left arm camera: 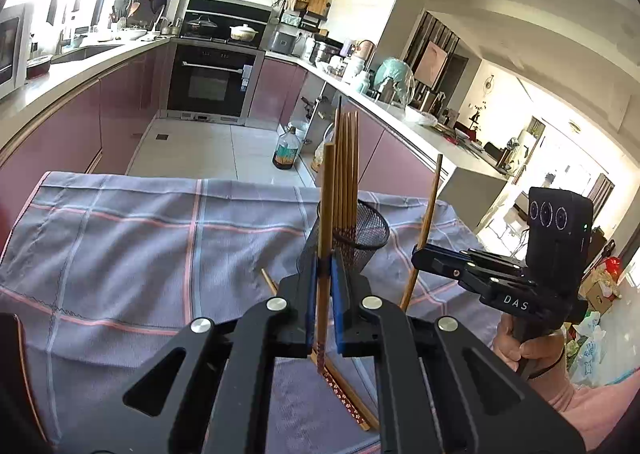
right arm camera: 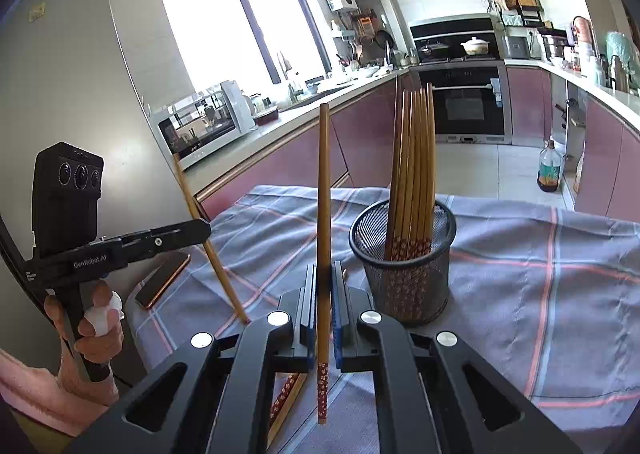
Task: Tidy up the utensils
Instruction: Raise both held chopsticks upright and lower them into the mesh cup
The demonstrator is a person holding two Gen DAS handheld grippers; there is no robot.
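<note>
"DAS" on right gripper [left arm camera: 418, 254], "GenRobot.AI" (left gripper [right arm camera: 204, 228])

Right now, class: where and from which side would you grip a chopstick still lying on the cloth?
Probably the plain wooden shaft of the flat chopsticks, coming from above with the jaws across their width: they lie flat on the cloth, leaving only the sides free.

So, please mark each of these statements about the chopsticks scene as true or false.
1. Each gripper holds one chopstick. True: left gripper, right gripper.
2. The mesh cup is empty. False: it holds a bundle of chopsticks.
3. A phone lies on the cloth. True.
4. The cup lies on its side. False: it stands upright.
5. No chopsticks are left on the cloth. False: some chopsticks lie there.
</note>
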